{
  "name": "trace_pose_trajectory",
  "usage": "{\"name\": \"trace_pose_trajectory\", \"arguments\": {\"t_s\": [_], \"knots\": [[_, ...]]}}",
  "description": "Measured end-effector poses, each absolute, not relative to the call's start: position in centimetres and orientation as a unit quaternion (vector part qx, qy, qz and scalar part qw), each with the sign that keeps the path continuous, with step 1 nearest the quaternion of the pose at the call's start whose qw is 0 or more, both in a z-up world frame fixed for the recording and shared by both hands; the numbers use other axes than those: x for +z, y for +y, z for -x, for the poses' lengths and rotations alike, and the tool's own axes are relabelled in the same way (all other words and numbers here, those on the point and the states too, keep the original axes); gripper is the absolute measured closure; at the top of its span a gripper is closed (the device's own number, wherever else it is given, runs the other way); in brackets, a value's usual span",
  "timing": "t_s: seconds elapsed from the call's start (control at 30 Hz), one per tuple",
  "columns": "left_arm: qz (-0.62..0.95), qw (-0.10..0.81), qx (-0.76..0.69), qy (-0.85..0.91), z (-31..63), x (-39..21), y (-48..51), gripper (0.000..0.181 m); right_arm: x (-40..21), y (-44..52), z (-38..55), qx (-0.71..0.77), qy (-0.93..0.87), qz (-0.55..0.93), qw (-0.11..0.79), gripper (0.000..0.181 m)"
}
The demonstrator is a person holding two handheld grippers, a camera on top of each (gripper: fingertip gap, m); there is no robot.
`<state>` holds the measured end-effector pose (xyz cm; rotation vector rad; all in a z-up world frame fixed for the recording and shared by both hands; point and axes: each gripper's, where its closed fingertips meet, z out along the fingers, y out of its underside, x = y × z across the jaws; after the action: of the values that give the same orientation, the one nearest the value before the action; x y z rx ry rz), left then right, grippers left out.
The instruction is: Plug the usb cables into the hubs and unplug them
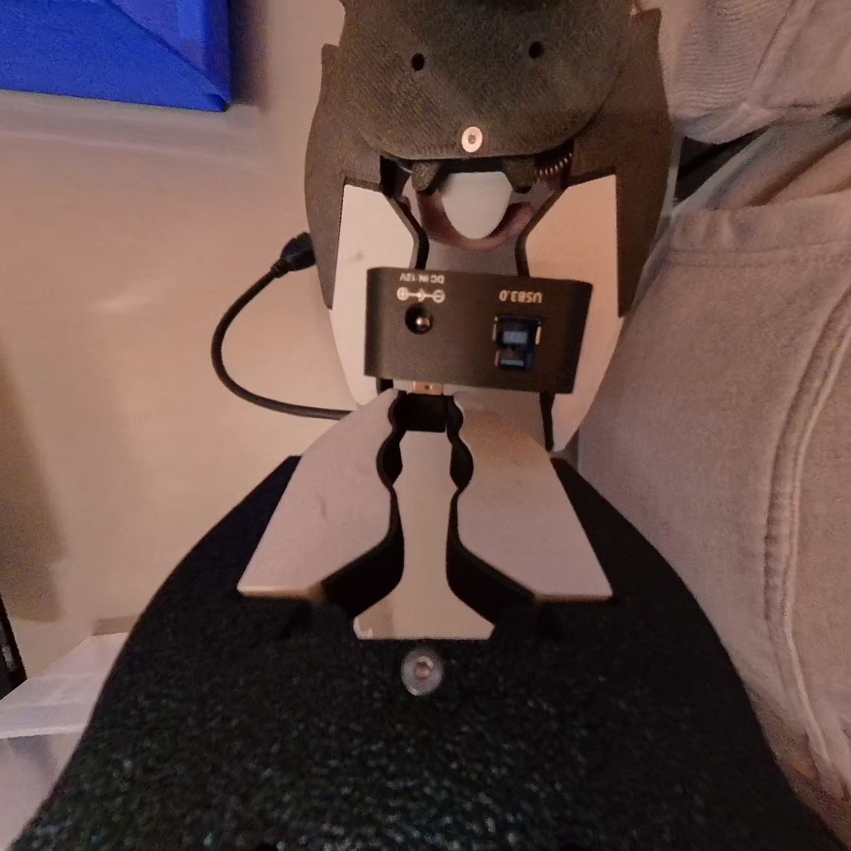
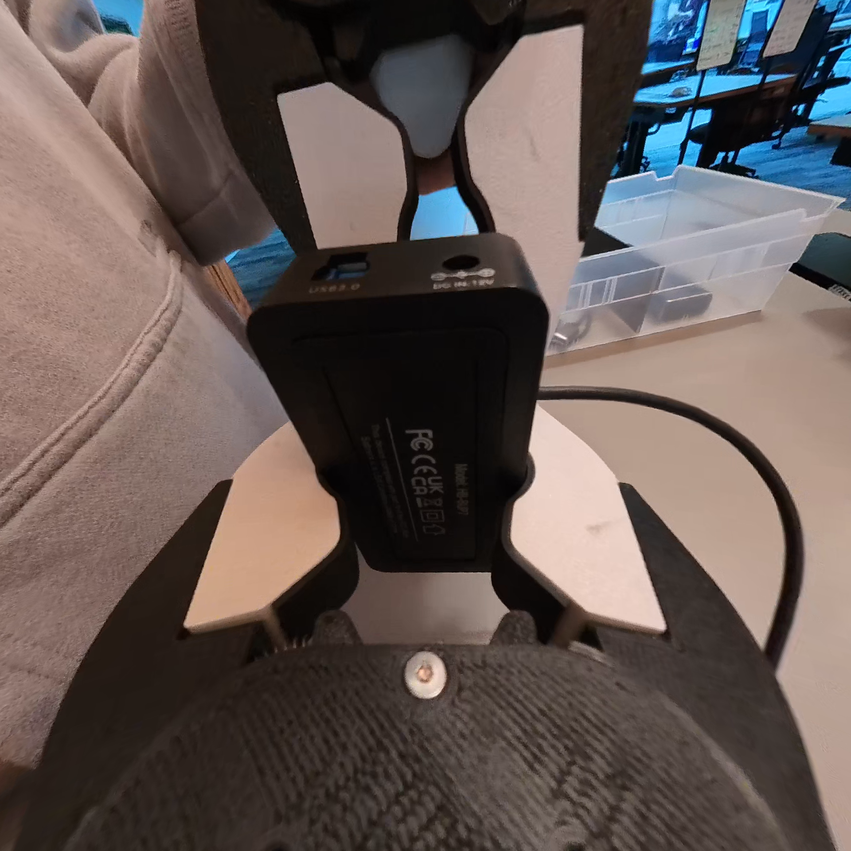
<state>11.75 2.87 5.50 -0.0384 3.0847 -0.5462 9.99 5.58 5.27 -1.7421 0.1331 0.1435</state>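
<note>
Facing each other in mid-air, my two grippers meet at one black hub [image 2: 398, 396], with my grey sweatshirt [image 2: 92, 368] filling the side of both views.

My right wrist view shows what the left cannot: the hub's long underside with its printed markings, the pale table [image 2: 690, 414] below, and a clear plastic organiser bin [image 2: 700, 258] standing well back on it. My right gripper [image 2: 426, 502] is clamped across the hub's near end, one finger on either side of the body. Beyond the hub, the left gripper comes in from the top of that view, its fingers narrowed just behind the hub's far edge.

My left wrist view shows only the hub's end face [image 1: 476, 329], carrying two sockets: one round power socket and one blue square USB socket. It alone shows the plug: my left gripper [image 1: 421, 414] is pinched tight on one black USB plug [image 1: 421, 412], whose metal tip touches the hub's lower edge; I cannot tell how far it is seated.

One black cable [image 1: 239, 350] loops away from that plug toward a second connector [image 1: 297, 253] at its far end. A blue panel [image 1: 115, 46] sits in the upper corner.
</note>
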Motion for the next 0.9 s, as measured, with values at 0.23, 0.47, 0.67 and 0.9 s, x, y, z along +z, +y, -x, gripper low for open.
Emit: {"name": "trace_pose_trajectory", "arguments": {"t_s": [0.23, 0.47, 0.67, 0.9], "knots": [[0.018, 0.0, -0.254, 0.967, -12.1, 5.8, 2.0, 0.166, 6.0, 5.0, -10.5, 0.066, 0.07, 0.75, 0.655, 0.107], [0.104, 0.061, -0.382, 0.916, -14.1, 9.4, 2.1, 0.149, 7.1, 4.8, -11.8, 0.015, 0.095, 0.719, 0.688, 0.107], [0.357, -0.121, -0.478, 0.794, -13.8, 10.2, 4.6, 0.142, 8.3, 3.5, -12.7, -0.052, 0.087, 0.722, 0.684, 0.107], [0.419, -0.355, -0.507, 0.665, -12.4, 9.5, 3.2, 0.16, 8.0, 4.8, -12.2, -0.085, 0.041, 0.747, 0.659, 0.107]]}}
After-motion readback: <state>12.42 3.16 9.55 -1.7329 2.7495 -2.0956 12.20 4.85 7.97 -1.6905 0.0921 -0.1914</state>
